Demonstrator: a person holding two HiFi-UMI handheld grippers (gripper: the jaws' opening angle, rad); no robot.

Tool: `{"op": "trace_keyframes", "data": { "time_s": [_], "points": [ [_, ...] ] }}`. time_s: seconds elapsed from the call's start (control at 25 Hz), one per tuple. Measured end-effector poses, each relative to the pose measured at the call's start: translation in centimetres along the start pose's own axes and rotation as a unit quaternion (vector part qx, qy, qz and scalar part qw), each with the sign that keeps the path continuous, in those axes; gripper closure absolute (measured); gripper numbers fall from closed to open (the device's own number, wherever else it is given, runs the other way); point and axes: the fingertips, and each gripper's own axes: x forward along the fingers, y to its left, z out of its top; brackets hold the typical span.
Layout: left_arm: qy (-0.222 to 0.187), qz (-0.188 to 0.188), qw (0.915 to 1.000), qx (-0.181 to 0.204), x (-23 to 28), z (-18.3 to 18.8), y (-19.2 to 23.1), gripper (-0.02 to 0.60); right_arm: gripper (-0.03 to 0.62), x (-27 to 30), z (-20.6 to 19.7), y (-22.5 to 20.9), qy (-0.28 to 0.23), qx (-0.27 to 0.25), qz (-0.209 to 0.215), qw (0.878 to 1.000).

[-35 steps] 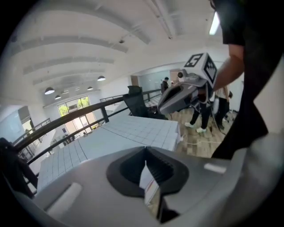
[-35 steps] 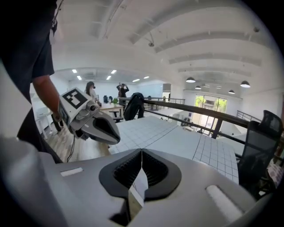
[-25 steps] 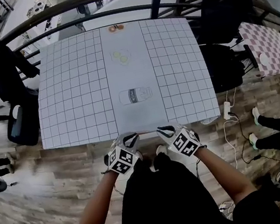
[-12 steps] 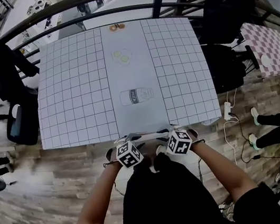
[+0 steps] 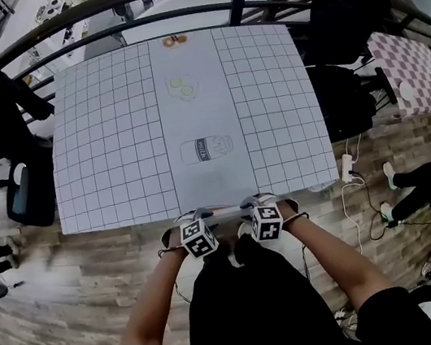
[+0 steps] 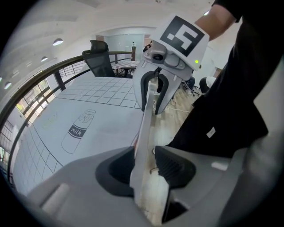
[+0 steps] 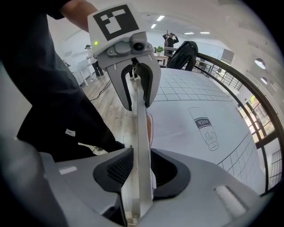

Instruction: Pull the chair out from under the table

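Both grippers sit lower and closer together than a second ago, now at the table's [image 5: 109, 128] near edge. Jaws have just been opening: left gripper [image 6: 148, 167] and right gripper [image 7: 137, 170] each straddle the thin pale top rail of the chair [image 7: 141, 133], pads apart, not clamped. Head view shows the rail only as a sliver. Gripper views show it running through both jaw pairs. Forearms angle inward, grippers point steeply down. Chair is tucked under the table.
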Motion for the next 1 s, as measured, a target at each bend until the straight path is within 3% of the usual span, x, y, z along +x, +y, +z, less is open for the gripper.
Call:
{"op": "trace_keyframes", "data": {
  "time_s": [0.28,0.48,0.64,0.8,1.0],
  "points": [
    [0.025,-0.013,0.9992,0.029,1.3,-0.5,0.1,0.434,0.473,2.0,-0.5,-0.1,0.033,-0.030,0.001,0.999],
    [0.027,-0.022,0.9992,0.021,2.7,-0.2,0.0,0.436,0.473,3.4,0.1,0.2,0.041,-0.019,0.022,0.999],
    [0.026,-0.024,0.9992,0.017,3.9,0.2,0.1,0.445,0.476,4.7,-0.3,0.1,0.055,-0.038,0.008,0.998],
    [0.048,-0.016,0.9971,0.057,4.8,-0.5,0.1,0.454,0.484,5.9,-0.7,0.0,0.069,-0.037,-0.002,0.997],
    [0.080,-0.010,0.9952,0.057,5.7,-0.8,0.6,0.477,0.511,6.7,-1.3,-0.4,0.089,-0.048,-0.011,0.995]
  ]
}}
